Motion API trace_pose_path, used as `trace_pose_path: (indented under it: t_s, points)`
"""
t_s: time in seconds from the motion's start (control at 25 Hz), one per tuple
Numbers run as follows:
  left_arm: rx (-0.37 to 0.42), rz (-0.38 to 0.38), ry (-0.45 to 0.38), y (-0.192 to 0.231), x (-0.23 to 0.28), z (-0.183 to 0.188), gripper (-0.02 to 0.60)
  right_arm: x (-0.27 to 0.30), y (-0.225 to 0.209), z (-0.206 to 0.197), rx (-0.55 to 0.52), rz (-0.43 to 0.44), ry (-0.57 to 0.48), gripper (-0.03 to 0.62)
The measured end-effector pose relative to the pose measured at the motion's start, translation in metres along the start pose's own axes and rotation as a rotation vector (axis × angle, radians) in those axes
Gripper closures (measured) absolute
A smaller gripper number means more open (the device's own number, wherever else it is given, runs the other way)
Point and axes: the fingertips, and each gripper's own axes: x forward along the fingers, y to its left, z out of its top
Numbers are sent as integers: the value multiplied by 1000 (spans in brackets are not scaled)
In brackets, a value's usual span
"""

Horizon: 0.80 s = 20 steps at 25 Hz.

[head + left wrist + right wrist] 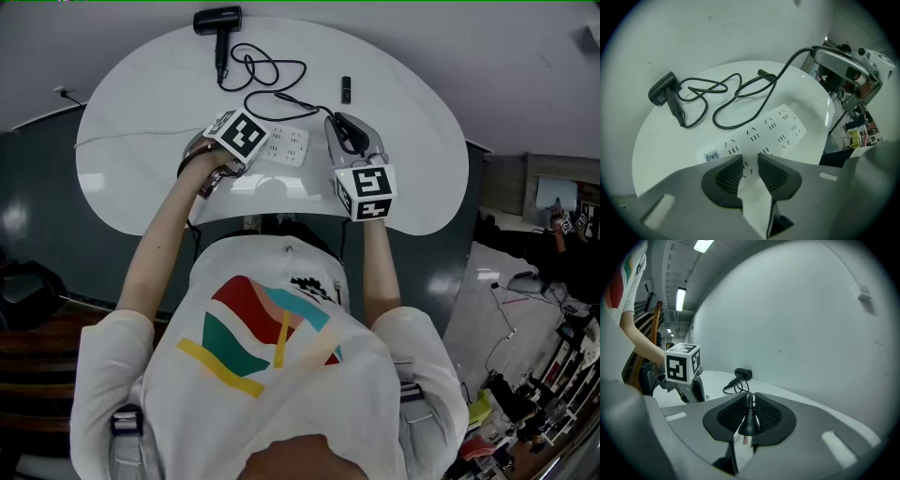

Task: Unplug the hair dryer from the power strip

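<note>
Head view: white oval table [131,178] against a grey wall. Hair dryer [217,21] lies at the far edge, well apart from both grippers. Its black cord [272,80] loops loosely across the tabletop between the dryer and the white power strip [289,144]. A small black object [346,89] lies right of the loops, apart from them. Left gripper [246,142] stands on the strip's left end, pointing steeply down. Right gripper [345,131] sits just right of the strip. Cluttered floor [525,394] at lower right.

Left gripper view: left gripper [751,164] has its pads closed on the near edge of the power strip [773,129], with white casing wedged between them. The sockets in sight hold nothing. The cord [736,93] rises off the table [661,140] up to the right gripper [825,52], which hangs above the strip's far end. The hair dryer [663,91] lies at far left.

Right gripper view: right gripper [749,411] pinches the black plug [749,420], whose metal prongs are bare below the pads and clear of any socket. Beyond are the left gripper's marker cube [682,363], a person's arm [644,345], the hair dryer [743,373] on the table, and ceiling lights [680,298].
</note>
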Motion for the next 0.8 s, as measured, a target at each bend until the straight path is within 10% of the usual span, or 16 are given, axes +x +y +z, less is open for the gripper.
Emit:
trace_pose_path:
  t_s: [0.8]
  points:
    - [-8,33,-2,6,-2,-3,480,7,-23,-113,143,-104,244,523]
